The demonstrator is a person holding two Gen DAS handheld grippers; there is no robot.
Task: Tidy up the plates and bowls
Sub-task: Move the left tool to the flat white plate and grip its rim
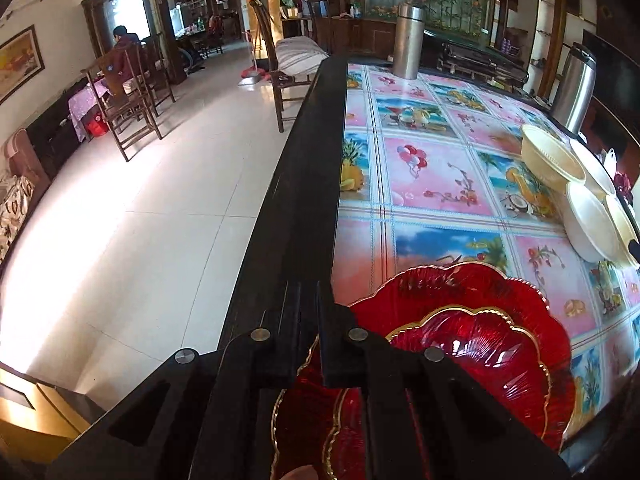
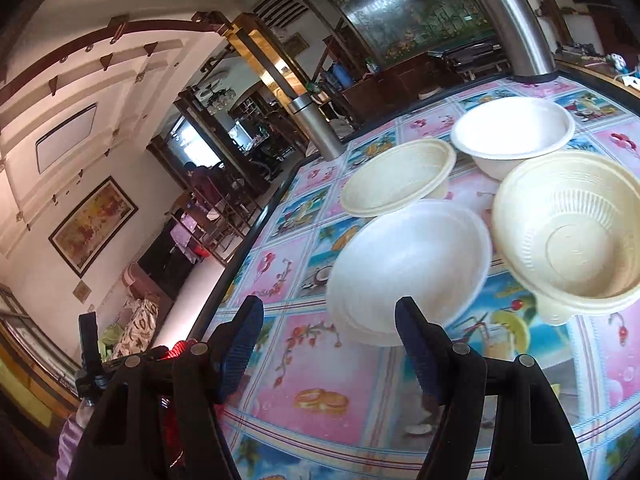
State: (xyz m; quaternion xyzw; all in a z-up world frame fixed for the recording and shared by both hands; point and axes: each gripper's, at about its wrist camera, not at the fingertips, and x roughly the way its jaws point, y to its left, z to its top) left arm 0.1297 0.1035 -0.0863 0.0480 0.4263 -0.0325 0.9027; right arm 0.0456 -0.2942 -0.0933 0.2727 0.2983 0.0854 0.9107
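Left gripper [image 1: 310,320] sits low over the near corner of the table [image 1: 304,184], its jaws pinched tight together on the rim of a red plate [image 1: 316,412] with a gold scalloped edge; that plate overlaps two more, a small red plate [image 1: 480,356] lying on top of a big red plate [image 1: 452,288], all on the bright patterned tablecloth [image 1: 432,176] by the table's dark edge; off to the right in this view, a cluster of pale bowls sits well apart from the plates; two steel flasks stand at the far side, one tall flask [image 1: 408,40] near the far corner, another flask [image 1: 574,88] further right

Over to the right gripper [image 2: 328,332]; its jaws stand wide apart with nothing between them, hovering just short of the near white bowl [image 2: 412,264]; behind that bowl a cream bowl [image 2: 400,176] and a far white bowl [image 2: 516,132], and to the right a ribbed cream bowl [image 2: 572,236], tilted, its rim resting close against the near white one; all four bowls bunched together on the cloth; in the room beyond, a person [image 1: 124,48] sits on a chair
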